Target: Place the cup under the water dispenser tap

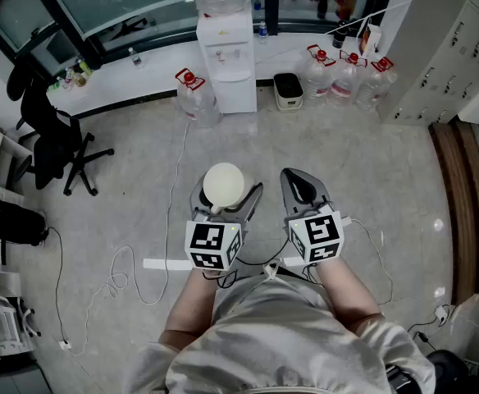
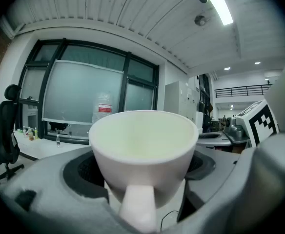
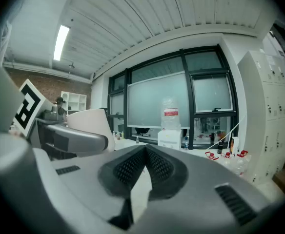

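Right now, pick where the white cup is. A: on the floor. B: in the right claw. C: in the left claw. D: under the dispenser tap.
C: the cup sits gripped between the jaws of the left claw, while the right claw is shut and empty.

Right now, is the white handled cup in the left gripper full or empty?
Empty: the white handled cup, clamped upright in the left gripper, shows a bare, dry inside from above.

no legible text, bottle label [image 3: 170, 112] blurred
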Available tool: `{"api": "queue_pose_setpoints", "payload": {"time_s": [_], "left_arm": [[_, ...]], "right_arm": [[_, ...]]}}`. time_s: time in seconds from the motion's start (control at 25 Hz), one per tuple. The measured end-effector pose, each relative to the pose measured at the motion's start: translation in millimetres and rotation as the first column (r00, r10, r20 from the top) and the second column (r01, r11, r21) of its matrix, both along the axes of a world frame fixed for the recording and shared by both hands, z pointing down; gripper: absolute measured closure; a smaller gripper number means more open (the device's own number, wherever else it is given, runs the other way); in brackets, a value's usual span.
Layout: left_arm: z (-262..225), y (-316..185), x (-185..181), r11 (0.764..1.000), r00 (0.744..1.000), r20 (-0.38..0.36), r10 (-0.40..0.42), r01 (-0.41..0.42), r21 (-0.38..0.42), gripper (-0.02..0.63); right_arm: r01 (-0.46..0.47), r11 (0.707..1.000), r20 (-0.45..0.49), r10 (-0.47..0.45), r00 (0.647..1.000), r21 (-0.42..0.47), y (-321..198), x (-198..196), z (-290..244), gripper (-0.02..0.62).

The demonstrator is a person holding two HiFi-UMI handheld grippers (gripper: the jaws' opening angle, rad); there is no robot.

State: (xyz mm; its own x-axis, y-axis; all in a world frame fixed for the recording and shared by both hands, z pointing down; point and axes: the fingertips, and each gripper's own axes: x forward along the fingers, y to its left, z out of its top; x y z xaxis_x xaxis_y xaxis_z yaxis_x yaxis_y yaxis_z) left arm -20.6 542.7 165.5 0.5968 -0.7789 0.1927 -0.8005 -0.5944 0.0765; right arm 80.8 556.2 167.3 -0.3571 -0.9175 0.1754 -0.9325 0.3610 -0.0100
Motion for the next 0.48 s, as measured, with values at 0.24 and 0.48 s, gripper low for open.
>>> {"api": "queue_pose_setpoints", "payload": {"time_s": [0.24, 0.48], "left_arm": [[3, -1, 11, 1.0, 1.0, 0.0, 0.001, -0.001, -0.006, 0.149], [7, -1, 22, 1.0, 1.0, -0.017, 0.001, -0.001, -0.001, 0.149]], "right_arm": [[0.017, 1.0, -0.008, -0.017, 1.0, -0.007, 0, 7, 4, 0.568], [-0.001, 1.0, -0.01, 0.001, 1.0, 0.004, -1, 18, 10, 0.568]]}}
